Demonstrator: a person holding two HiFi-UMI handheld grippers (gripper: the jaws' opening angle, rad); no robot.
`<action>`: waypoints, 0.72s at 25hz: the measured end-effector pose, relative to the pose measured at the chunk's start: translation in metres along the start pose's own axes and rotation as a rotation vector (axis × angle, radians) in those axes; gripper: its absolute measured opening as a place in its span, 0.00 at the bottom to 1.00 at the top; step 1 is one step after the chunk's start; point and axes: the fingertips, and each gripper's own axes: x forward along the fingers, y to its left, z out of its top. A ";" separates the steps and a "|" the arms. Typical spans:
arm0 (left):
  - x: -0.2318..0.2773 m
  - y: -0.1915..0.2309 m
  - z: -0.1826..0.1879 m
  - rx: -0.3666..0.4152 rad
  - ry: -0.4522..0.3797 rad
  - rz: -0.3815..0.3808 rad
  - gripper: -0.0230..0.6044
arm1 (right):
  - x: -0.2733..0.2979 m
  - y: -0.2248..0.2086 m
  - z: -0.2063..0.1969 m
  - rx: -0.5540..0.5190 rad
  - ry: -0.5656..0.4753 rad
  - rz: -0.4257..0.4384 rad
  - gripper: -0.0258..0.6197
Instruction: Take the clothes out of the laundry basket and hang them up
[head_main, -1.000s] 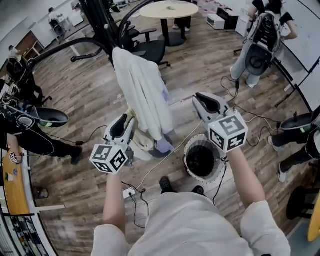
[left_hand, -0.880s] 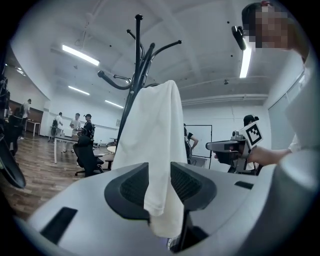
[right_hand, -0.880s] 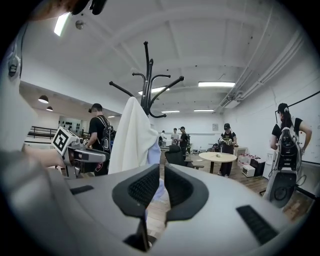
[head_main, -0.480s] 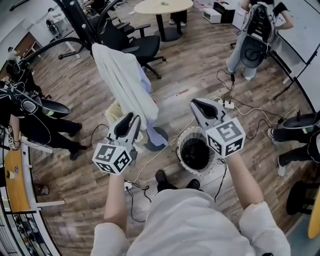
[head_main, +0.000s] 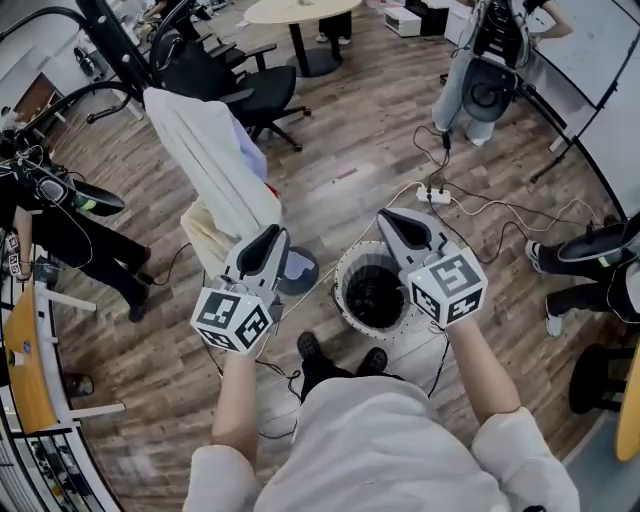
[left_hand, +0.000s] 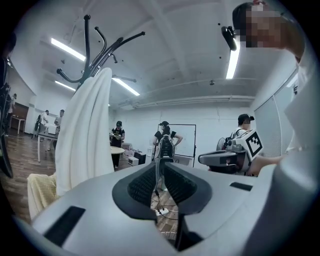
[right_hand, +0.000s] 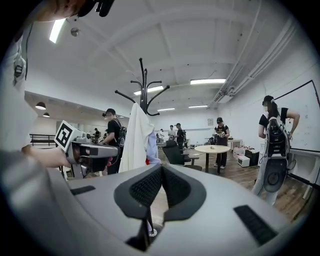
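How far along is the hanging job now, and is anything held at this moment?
Done: a white garment hangs on the coat rack, a cream piece below it. In hand: nothing; the left gripper and right gripper are empty, and their jaws have just been closing. Left: the laundry basket looks dark inside, so I cannot tell what remains.

The brown wood-plank floor (head_main: 340, 150) carries a round white perforated laundry basket (head_main: 345, 300), a grey round stand base (head_main: 303, 268) just beside it, and a white power strip (head_main: 433, 195) with trailing cables (head_main: 500, 208).
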 end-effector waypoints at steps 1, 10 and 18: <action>0.001 -0.007 -0.002 -0.005 -0.003 -0.005 0.14 | -0.005 0.000 -0.003 0.006 0.001 -0.001 0.05; 0.012 -0.042 -0.015 -0.005 0.009 -0.015 0.10 | -0.030 -0.005 -0.018 0.039 -0.001 -0.005 0.05; 0.019 -0.059 -0.026 -0.022 0.032 -0.032 0.08 | -0.041 0.007 -0.031 0.095 -0.005 -0.007 0.05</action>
